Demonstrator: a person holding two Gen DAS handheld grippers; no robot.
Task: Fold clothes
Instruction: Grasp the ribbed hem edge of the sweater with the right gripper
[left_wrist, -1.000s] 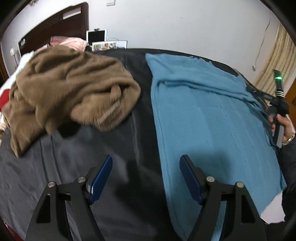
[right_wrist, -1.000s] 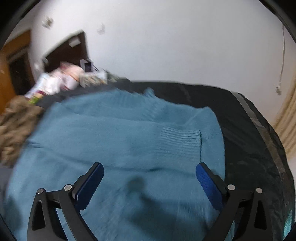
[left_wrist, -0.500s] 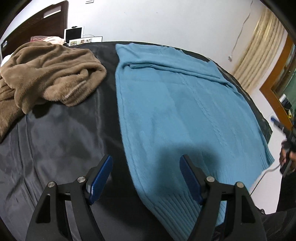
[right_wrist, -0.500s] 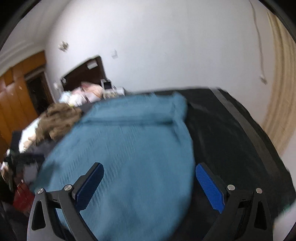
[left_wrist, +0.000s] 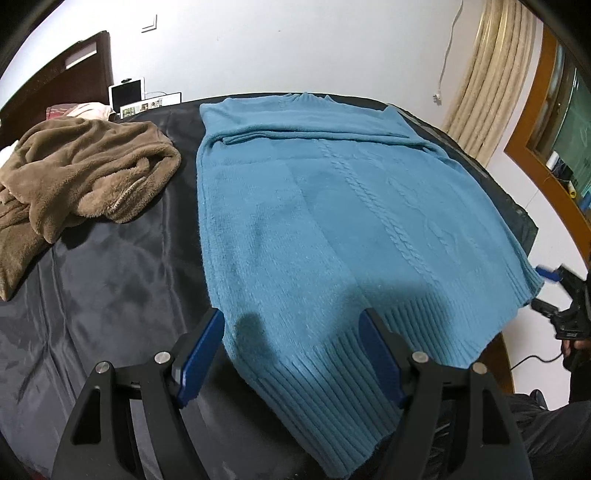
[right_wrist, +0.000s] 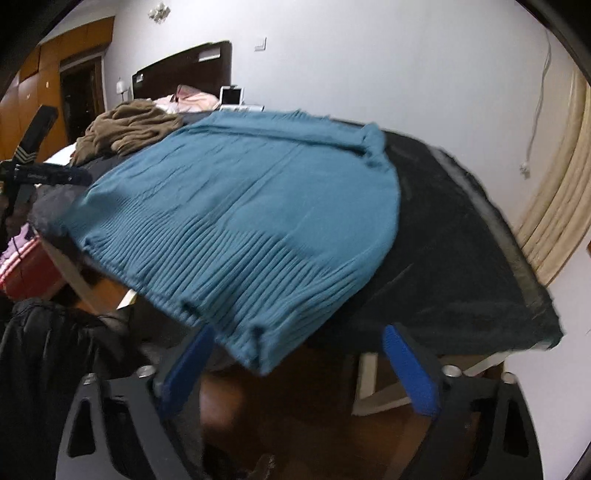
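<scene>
Two garments lie on the worktop (left_wrist: 110, 280), which is covered with one dark sheet. One is a blue knitted sweater (left_wrist: 332, 206), spread flat with its ribbed hem toward the cameras and its collar at the far edge; its sleeves are folded across the upper chest. The other is a brown fleece garment (left_wrist: 85, 177), crumpled in a heap at the far left, apart from the sweater with a strip of dark sheet between them. Two grippers are in view.

The left gripper (left_wrist: 291, 354) stands wide, its blue pads spread on either side of the sweater's near left hem corner. The hem lies between and below the fingers, and the pads do not press on it.

The right gripper (right_wrist: 295, 369) is also wide, though its jaws are closing. The sweater's right hem corner, hanging over the worktop's edge, sits just ahead of and between the fingers; no pad is on the cloth. In the left wrist view this gripper shows small at the right border, one blue fingertip (left_wrist: 546, 274) just beside the hem corner.

Behind the worktop, one white tablet-like screen (left_wrist: 126, 95) stands against the wall beside a dark headboard (left_wrist: 55, 85), and cream curtains (left_wrist: 484, 81) hang at the right.

A picture strip beside the screen is too small to read, and no other writing or brand can be made out.
</scene>
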